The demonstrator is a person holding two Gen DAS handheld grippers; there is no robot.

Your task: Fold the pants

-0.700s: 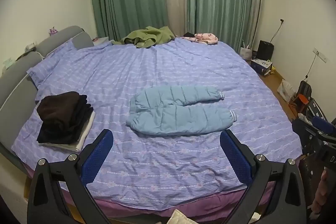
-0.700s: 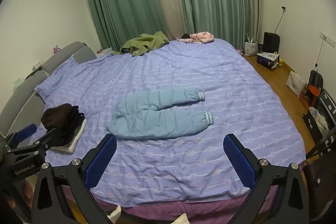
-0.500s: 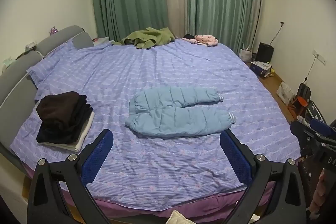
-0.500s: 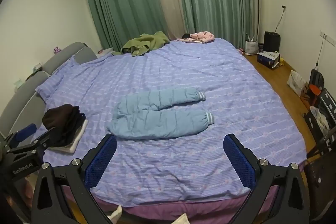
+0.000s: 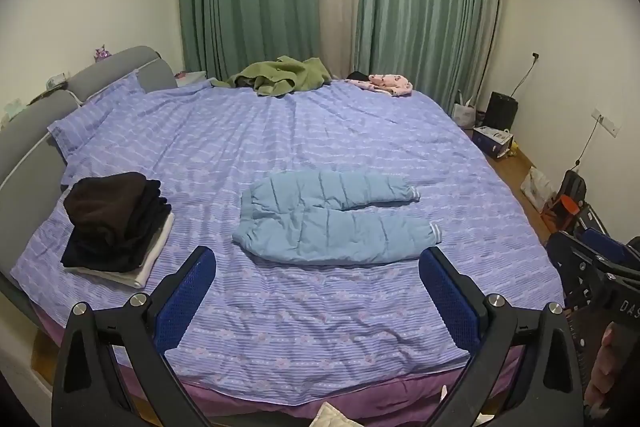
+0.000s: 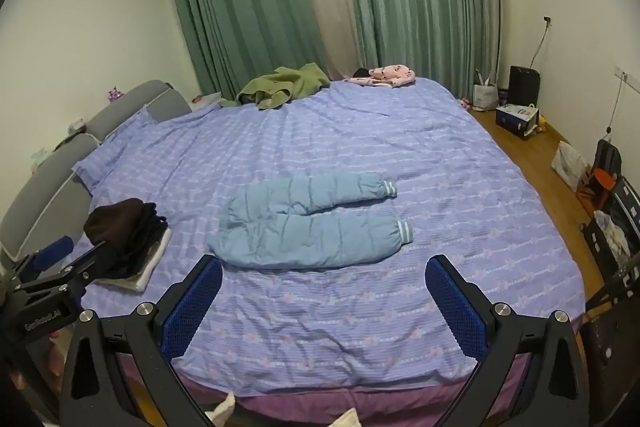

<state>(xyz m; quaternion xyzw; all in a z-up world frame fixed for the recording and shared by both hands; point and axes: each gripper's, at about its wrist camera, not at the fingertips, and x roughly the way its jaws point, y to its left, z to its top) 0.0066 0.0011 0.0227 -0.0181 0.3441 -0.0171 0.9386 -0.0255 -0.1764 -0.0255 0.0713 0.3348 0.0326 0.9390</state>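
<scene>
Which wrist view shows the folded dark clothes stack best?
The left wrist view: the stack of folded dark clothes is whole and unobstructed. In the right wrist view the left gripper covers its near edge.

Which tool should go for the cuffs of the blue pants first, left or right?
Right, probably. The blue pants lie flat with their striped cuffs toward the right side, nearer the right tool. The left tool faces the waist end. Both are open and empty.

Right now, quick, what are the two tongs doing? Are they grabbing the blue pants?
Left tongs: open, holding nothing, short of the blue pants.
Right tongs: open, holding nothing, also short of the pants.
</scene>
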